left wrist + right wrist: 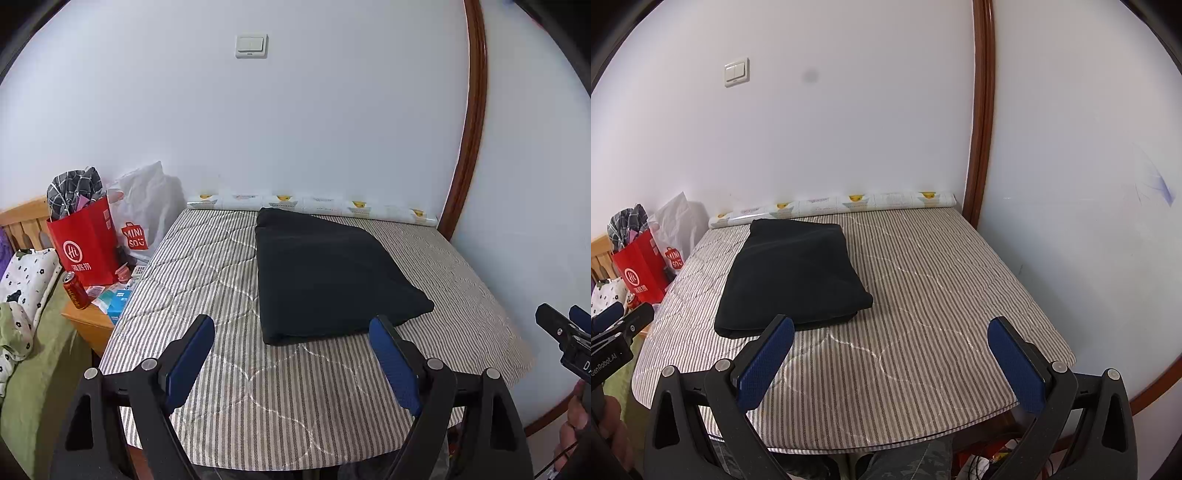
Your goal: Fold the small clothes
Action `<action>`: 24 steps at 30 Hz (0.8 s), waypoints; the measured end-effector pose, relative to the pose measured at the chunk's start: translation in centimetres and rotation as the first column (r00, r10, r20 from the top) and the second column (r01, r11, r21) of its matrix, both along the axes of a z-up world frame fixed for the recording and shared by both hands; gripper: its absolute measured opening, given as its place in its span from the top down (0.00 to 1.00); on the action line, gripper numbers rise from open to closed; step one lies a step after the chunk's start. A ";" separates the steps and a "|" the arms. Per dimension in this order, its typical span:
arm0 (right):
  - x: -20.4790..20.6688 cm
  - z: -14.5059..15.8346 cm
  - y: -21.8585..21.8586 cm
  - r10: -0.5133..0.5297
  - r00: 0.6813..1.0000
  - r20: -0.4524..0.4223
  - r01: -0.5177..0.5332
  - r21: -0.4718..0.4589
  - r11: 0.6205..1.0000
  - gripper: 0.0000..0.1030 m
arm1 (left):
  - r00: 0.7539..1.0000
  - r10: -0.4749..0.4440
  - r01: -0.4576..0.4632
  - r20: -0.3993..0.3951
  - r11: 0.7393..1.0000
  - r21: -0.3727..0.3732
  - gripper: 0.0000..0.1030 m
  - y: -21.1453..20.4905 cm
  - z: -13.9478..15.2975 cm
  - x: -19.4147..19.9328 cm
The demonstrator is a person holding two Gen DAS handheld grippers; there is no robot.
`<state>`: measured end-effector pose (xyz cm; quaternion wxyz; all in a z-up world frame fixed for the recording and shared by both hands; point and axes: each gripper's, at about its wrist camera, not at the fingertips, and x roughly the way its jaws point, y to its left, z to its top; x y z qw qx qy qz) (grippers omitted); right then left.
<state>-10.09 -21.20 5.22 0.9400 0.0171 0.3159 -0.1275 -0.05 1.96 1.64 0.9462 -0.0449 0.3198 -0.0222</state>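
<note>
While both lie apart, left tool [291, 334], right tool [891, 336], folded black garment [325, 277] just ahead.

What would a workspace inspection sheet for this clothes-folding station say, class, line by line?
Surface: grey striped quilted table cover, flat.
Job's things: black folded garment, lying left of centre towards the far edge.
Clutter: patterned paper roll along the wall; red paper bag, white plastic bag and red drink can on the wooden side table.
Grippers: left gripper and right gripper, jaws open, empty, short of the garment.
Cables: tangled wires under the table.
Surroundings: white wall light switch; brown wooden door frame.
</note>
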 end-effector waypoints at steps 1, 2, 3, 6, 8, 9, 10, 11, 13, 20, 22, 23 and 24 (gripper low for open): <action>0.0 0.0 0.0 0.000 1.000 0.000 0.000 -0.001 1.000 0.00 | 1.000 0.001 -0.001 -0.001 1.000 0.001 0.18 0.0 0.0 0.0; 0.0 0.0 0.0 0.000 1.000 0.001 0.000 -0.002 1.000 0.00 | 1.000 0.000 0.000 0.000 1.000 0.000 0.18 0.0 0.0 -0.1; -0.1 0.0 0.0 0.002 1.000 0.002 -0.002 -0.002 1.000 0.00 | 1.000 0.001 -0.001 0.001 1.000 0.001 0.18 0.1 0.0 -0.2; -0.1 0.0 -0.2 0.003 1.000 0.001 -0.003 -0.004 1.000 0.00 | 1.000 0.002 -0.002 -0.003 1.000 -0.003 0.18 0.1 0.0 0.0; -0.1 0.0 -0.2 0.003 1.000 0.002 -0.003 -0.004 1.000 0.00 | 1.000 0.005 -0.005 -0.002 1.000 -0.001 0.18 0.1 0.0 0.0; -0.2 0.0 -0.2 0.003 1.000 0.004 -0.003 -0.002 1.000 0.00 | 1.000 0.007 -0.007 -0.001 1.000 0.000 0.18 0.1 0.1 0.0; -0.2 0.0 -0.3 0.004 1.000 0.006 -0.004 0.001 1.000 0.00 | 1.000 0.007 -0.007 0.000 1.000 0.000 0.18 0.1 0.1 -0.1; -0.2 0.1 -0.3 0.003 1.000 0.006 -0.003 0.003 1.000 0.00 | 1.000 0.007 -0.007 0.000 1.000 0.001 0.18 0.1 0.1 -0.1; -0.3 0.0 -0.4 0.003 1.000 0.007 -0.003 0.003 1.000 0.00 | 1.000 0.008 -0.009 0.003 1.000 0.005 0.18 0.0 0.2 -0.1; 0.0 -0.1 -0.7 0.005 1.000 0.008 -0.005 -0.005 1.000 0.00 | 1.000 0.013 -0.013 0.010 1.000 0.011 0.18 0.0 0.1 -0.1; 0.2 -0.2 -0.6 0.005 1.000 0.007 -0.005 -0.005 1.000 0.00 | 1.000 0.016 -0.016 0.007 1.000 0.008 0.17 0.2 -0.1 0.0; 0.3 -0.3 -0.6 0.006 1.000 0.005 -0.006 -0.002 1.000 0.00 | 1.000 0.015 -0.015 0.004 1.000 0.005 0.17 0.3 -0.2 0.1; 0.5 -0.4 -0.6 0.009 1.000 0.002 -0.009 0.001 1.000 0.00 | 1.000 0.012 -0.012 0.000 1.000 0.003 0.18 0.4 -0.3 0.2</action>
